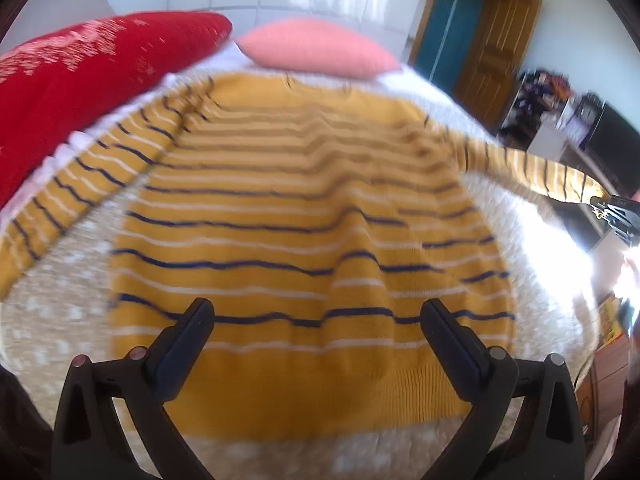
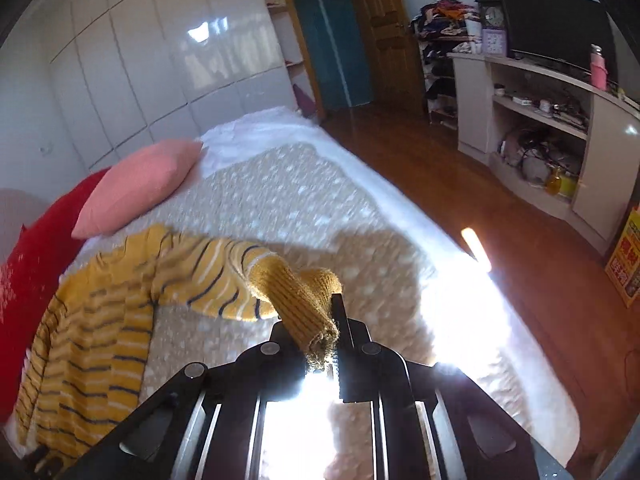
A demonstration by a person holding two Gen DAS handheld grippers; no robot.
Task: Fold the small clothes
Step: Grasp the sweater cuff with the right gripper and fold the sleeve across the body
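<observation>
My left claw (image 1: pixel 316 320) hangs apart over the hem, gripping nothing | my right claw (image 2: pixel 320 320) is clamped on the ribbed cuff (image 2: pixel 308 300), sleeve lifted | the mustard striped sweater (image 1: pixel 280 220) lies flat on the bed (image 2: pixel 280 200) near a pink pillow (image 1: pixel 316 48).

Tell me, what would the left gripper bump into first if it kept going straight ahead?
Most likely the sweater. The left gripper is open and tilts down over the sweater's hem, with nothing between its fingers and the knit. Blur leaves the depth uncertain.
</observation>
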